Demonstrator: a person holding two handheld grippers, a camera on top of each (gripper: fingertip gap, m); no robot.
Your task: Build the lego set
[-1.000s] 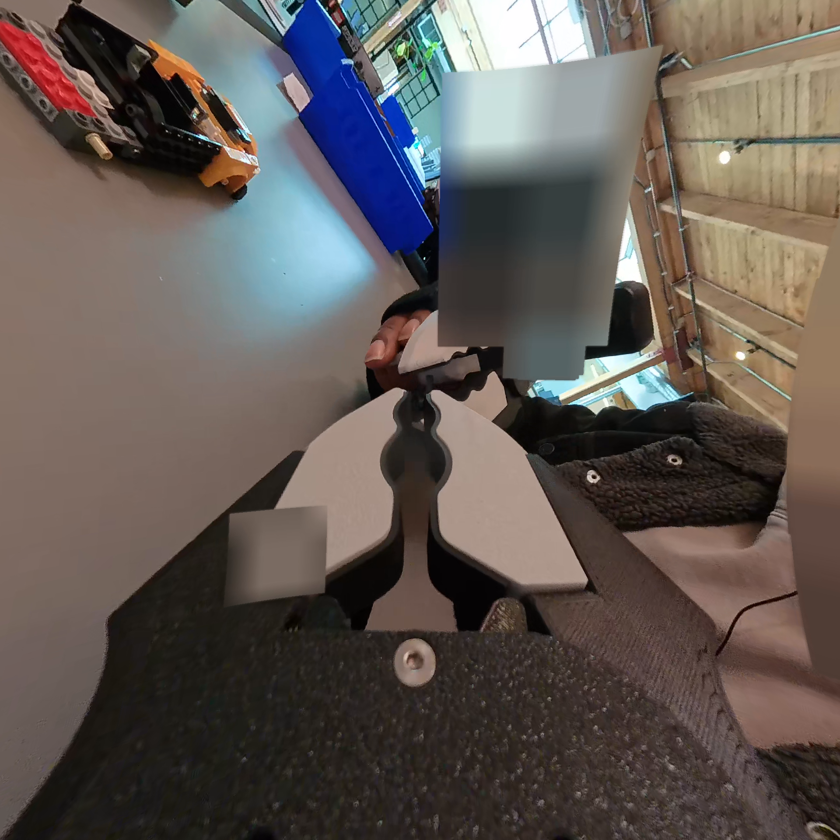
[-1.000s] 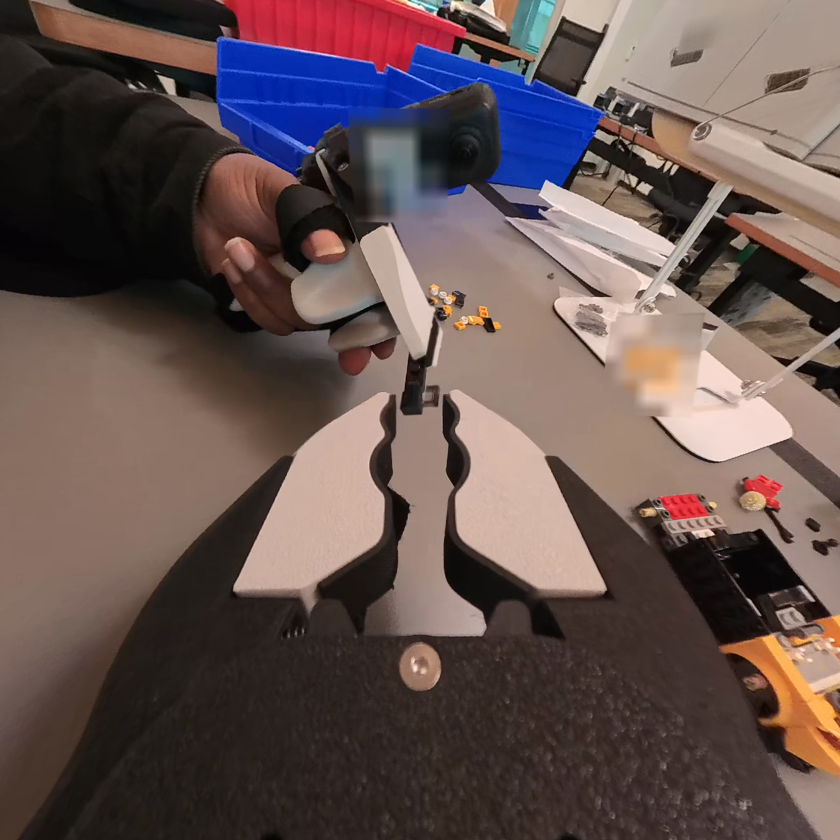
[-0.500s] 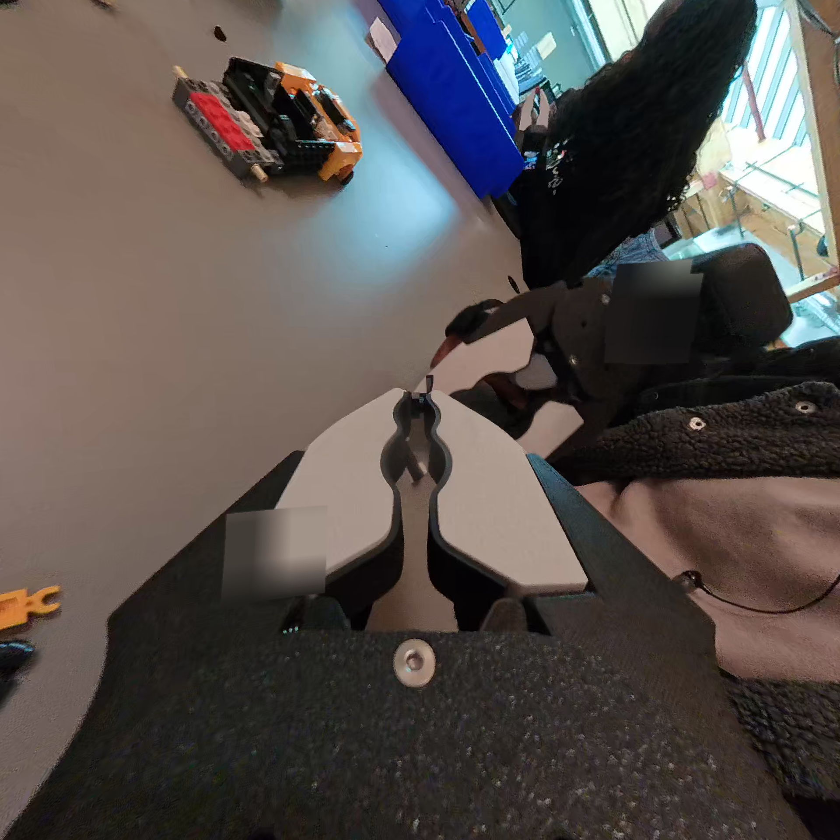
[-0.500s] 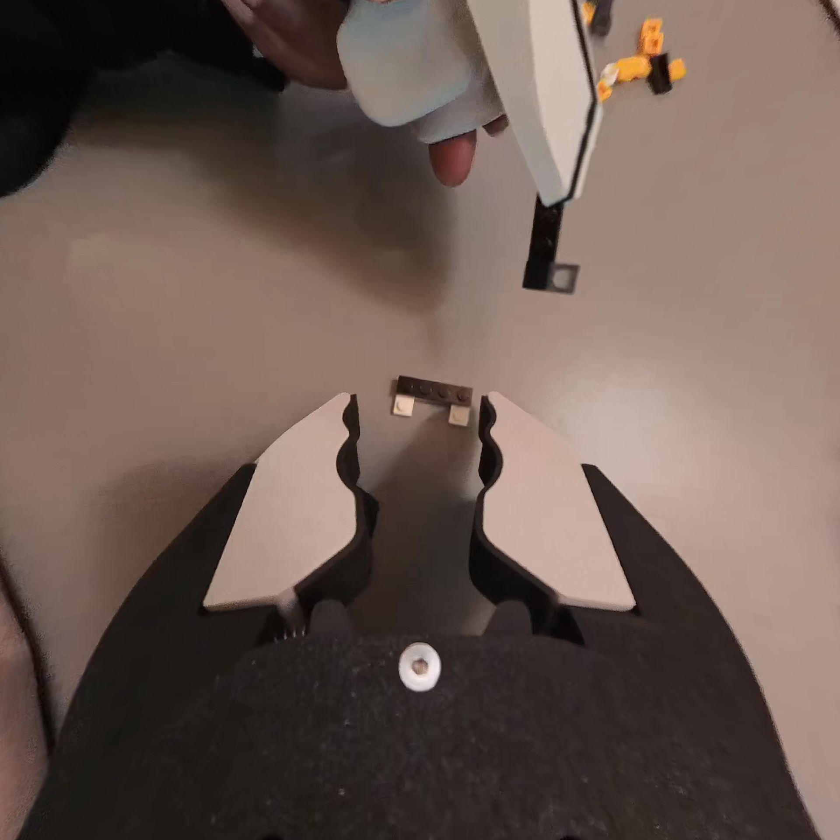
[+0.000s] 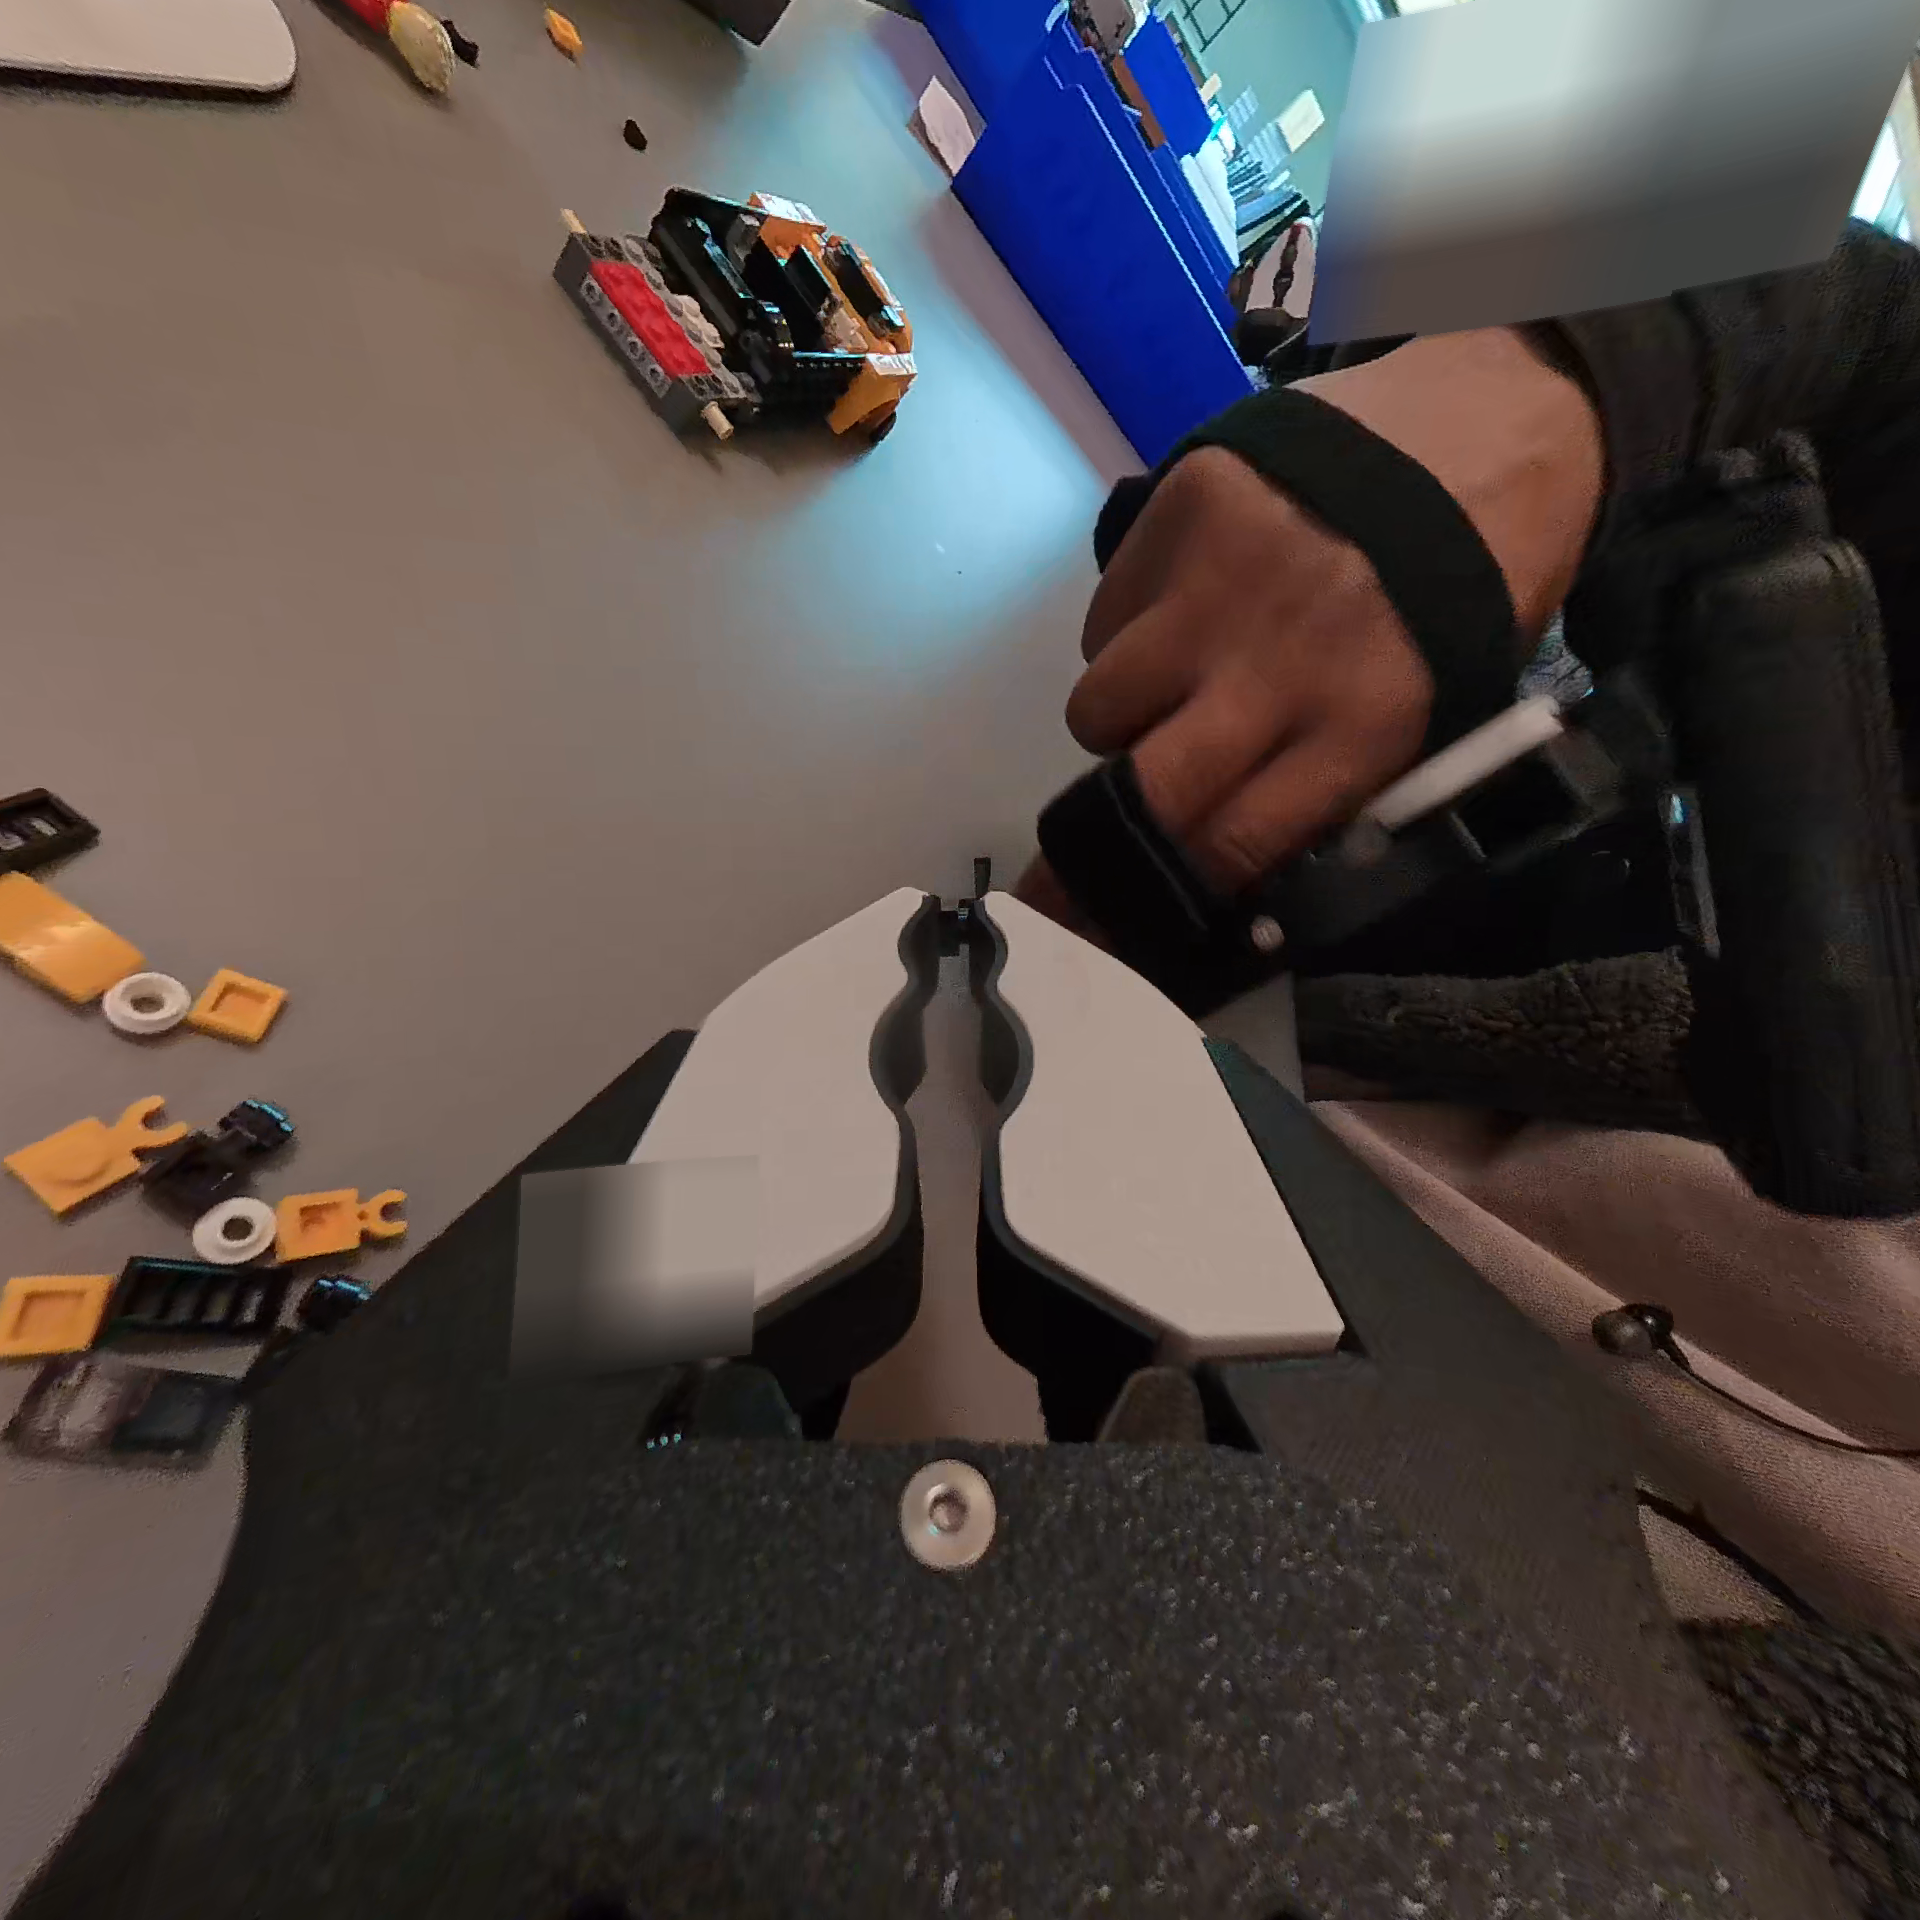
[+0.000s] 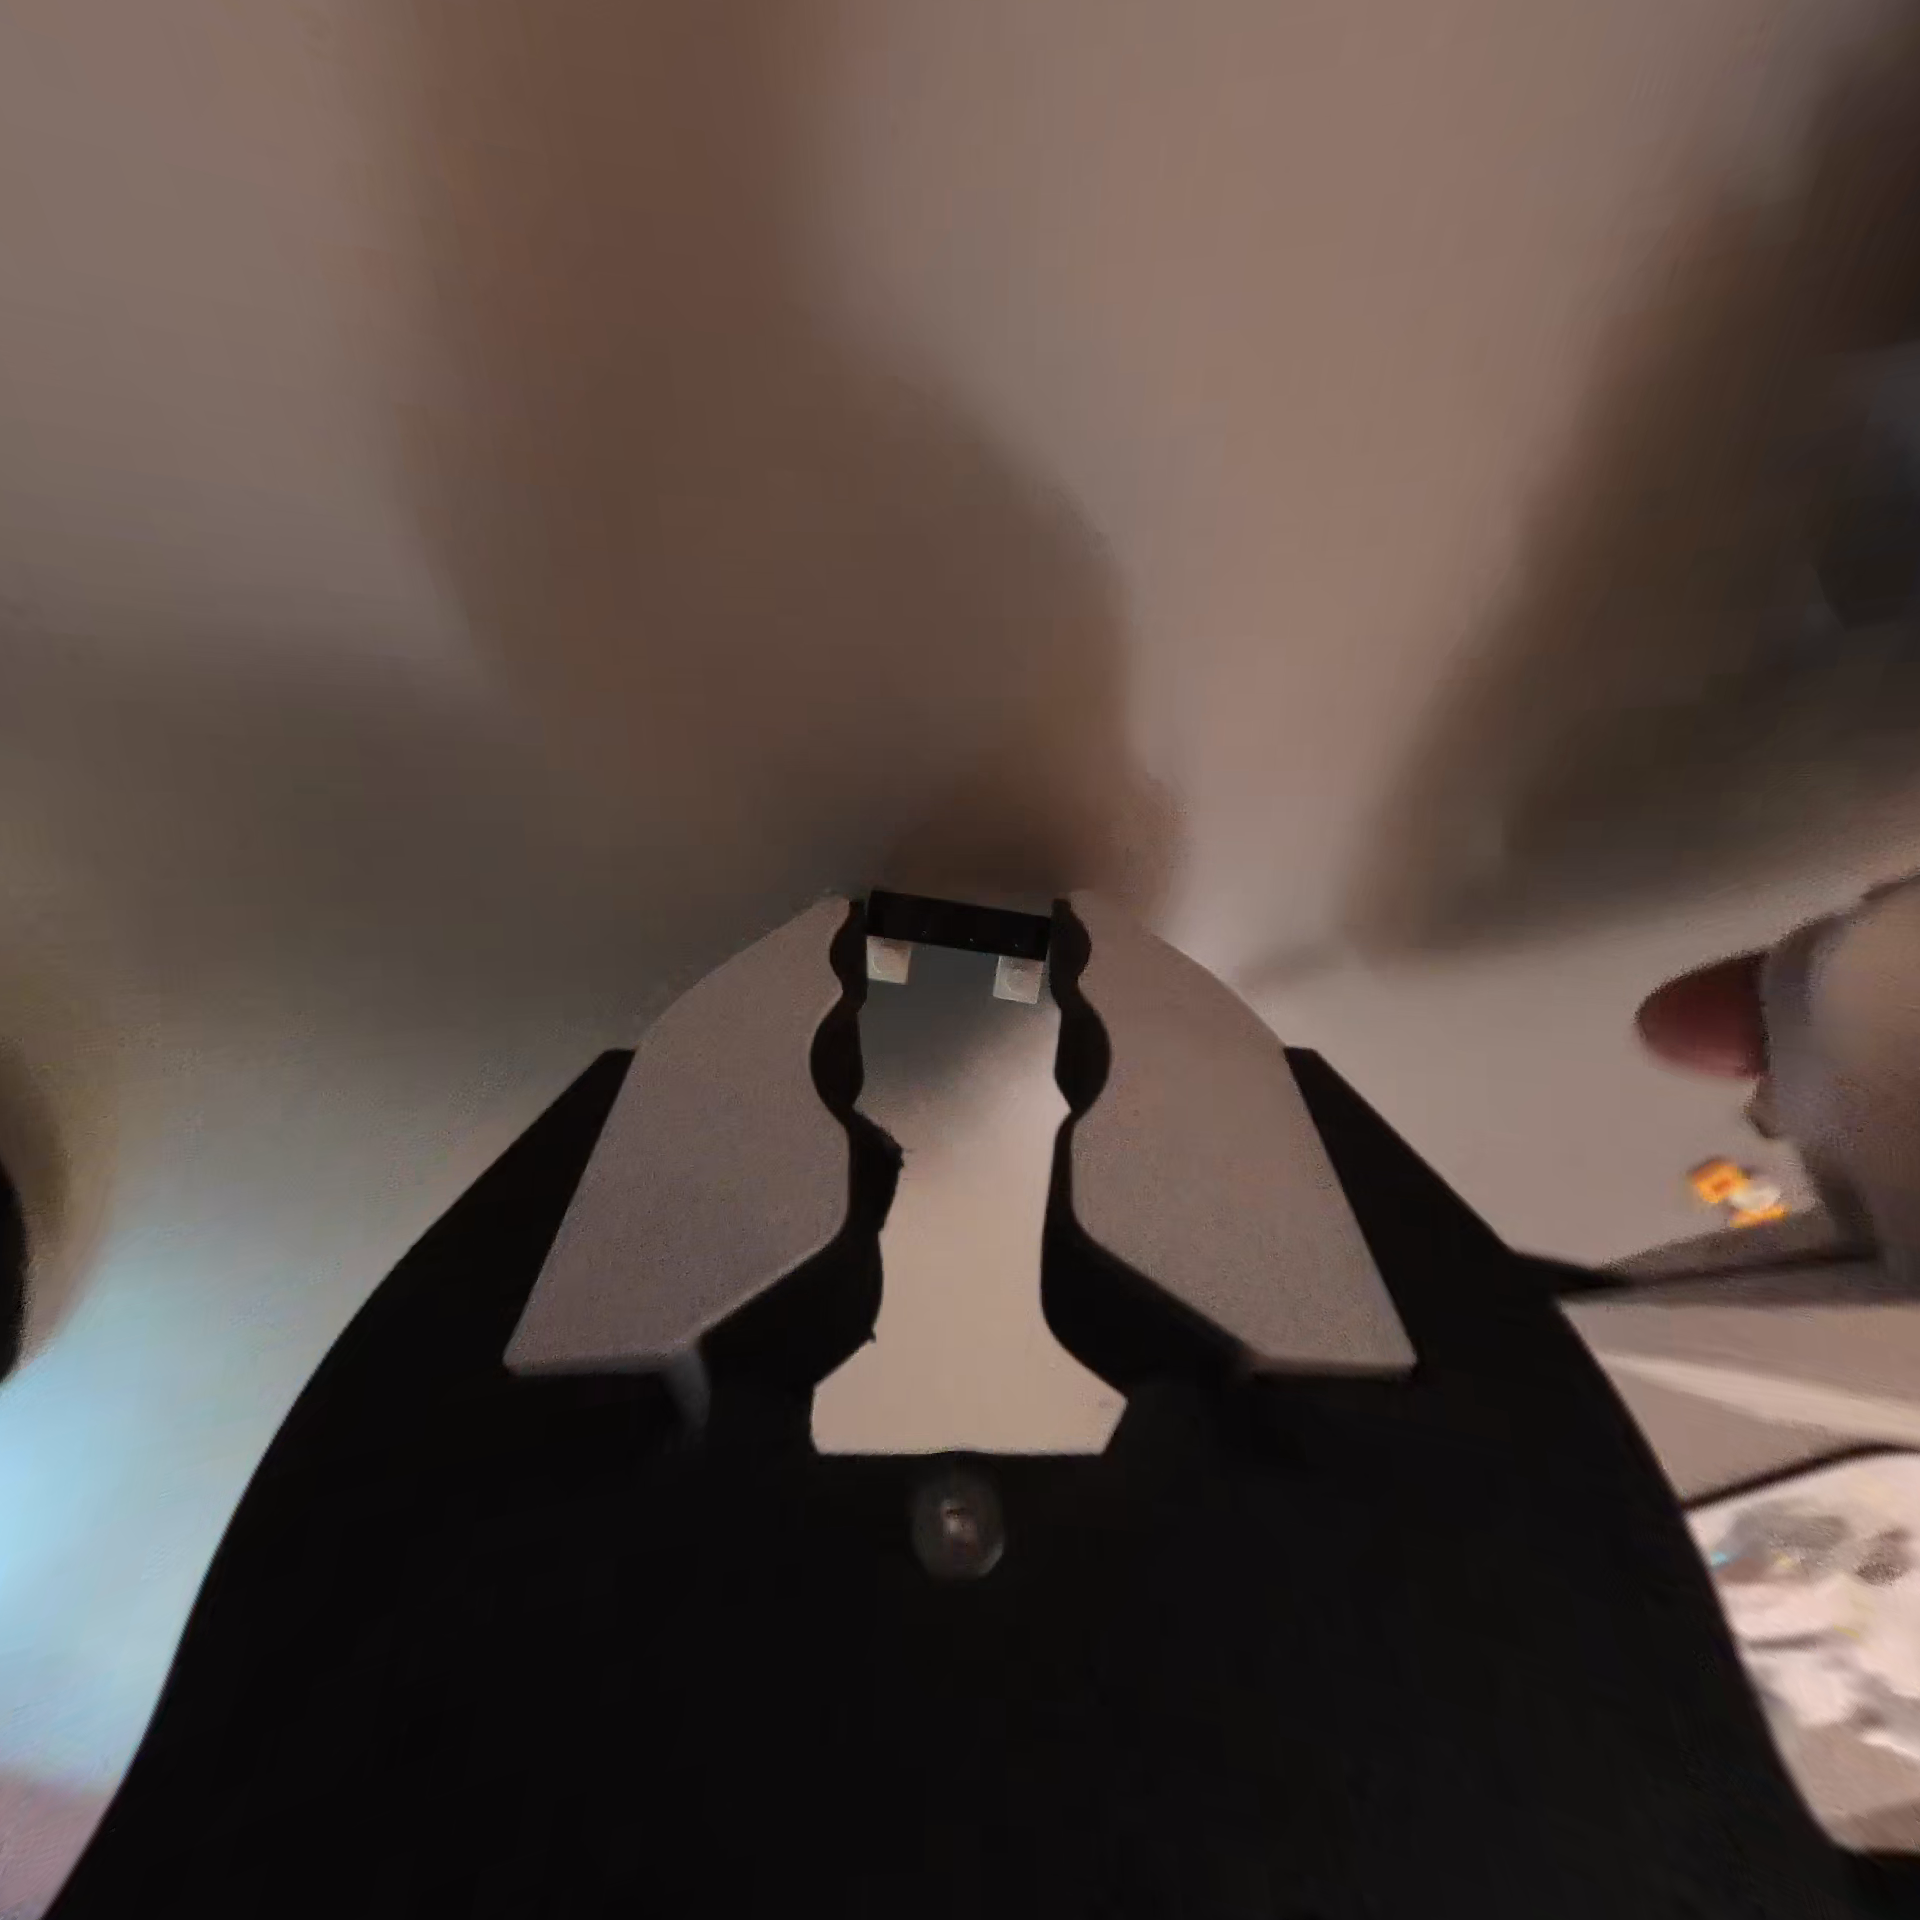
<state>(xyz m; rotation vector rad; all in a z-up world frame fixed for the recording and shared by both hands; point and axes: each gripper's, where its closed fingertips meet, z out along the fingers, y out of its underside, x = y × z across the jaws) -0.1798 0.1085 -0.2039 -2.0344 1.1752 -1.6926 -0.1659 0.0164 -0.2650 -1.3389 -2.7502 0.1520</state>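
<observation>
The left gripper has its jaws pressed almost together, pinching a small black lego piece at their very tips, with a thin black end sticking up just past them. Just beyond and to the right of these jaws is a person's hand with a black strap across it, closed around the black handle of the other tool. To the left of the jaws, loose lego pieces lie scattered on the grey desk: flat orange squares and clips, white rings and small black parts. Farther ahead and to the left sits a partly built lego vehicle in black, orange, red and grey, resting on the desk well apart from the jaws. Blue bins stand beyond it, ahead and to the right. The right gripper has its jaws partly spread and clamped on the two ends of a short black lego plate, which spans the gap crosswise at the tips; two small pale square pieces hang on its near side, one by each jaw. Everything past these jaws is heavily blurred. To the far right a fingertip and some orange bits are faintly visible.
</observation>
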